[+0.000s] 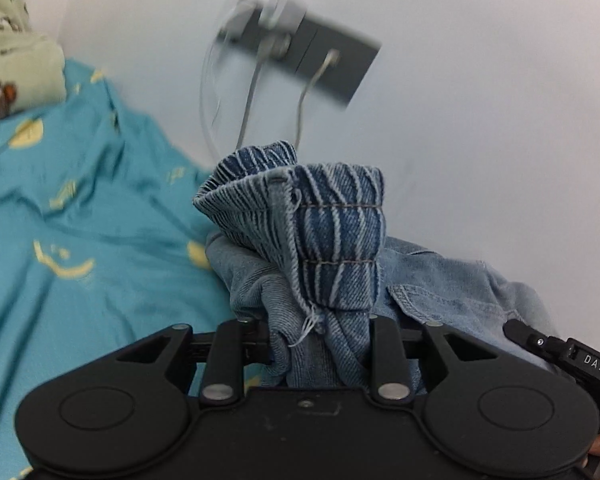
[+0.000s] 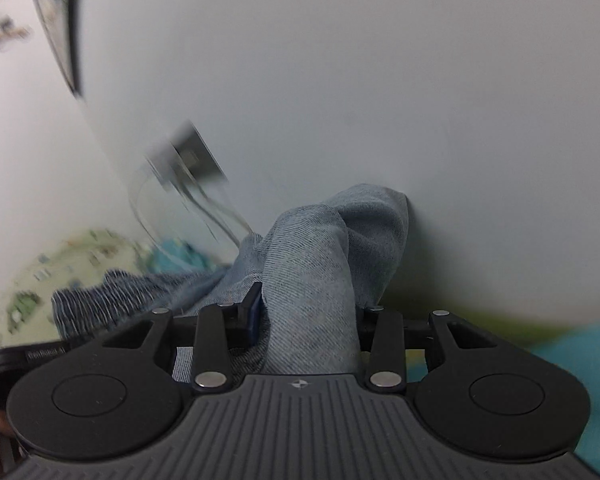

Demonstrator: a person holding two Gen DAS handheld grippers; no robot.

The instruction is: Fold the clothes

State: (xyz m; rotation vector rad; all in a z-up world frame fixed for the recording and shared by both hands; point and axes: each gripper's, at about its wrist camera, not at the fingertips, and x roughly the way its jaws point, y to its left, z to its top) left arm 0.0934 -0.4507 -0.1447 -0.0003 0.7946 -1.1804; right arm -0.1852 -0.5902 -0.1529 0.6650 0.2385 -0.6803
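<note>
A denim garment [image 1: 332, 236] with a dark blue ribbed waistband bunches up between the fingers of my left gripper [image 1: 320, 340], which is shut on it. Its paler body [image 1: 452, 280] trails off to the right, toward the right gripper's black tip [image 1: 540, 340]. In the right wrist view, my right gripper [image 2: 308, 320] is shut on a pale fold of the same garment [image 2: 320, 260], lifted close to the white wall. The ribbed part [image 2: 112, 296] hangs blurred at the left. The fingertips of both grippers are hidden in cloth.
A teal bedsheet with yellow prints [image 1: 80, 200] lies at the left. A green patterned pillow [image 1: 12, 52] sits at the far left. A grey wall socket with white cables [image 1: 300, 52] hangs on the white wall ahead; it also shows in the right wrist view [image 2: 192, 156].
</note>
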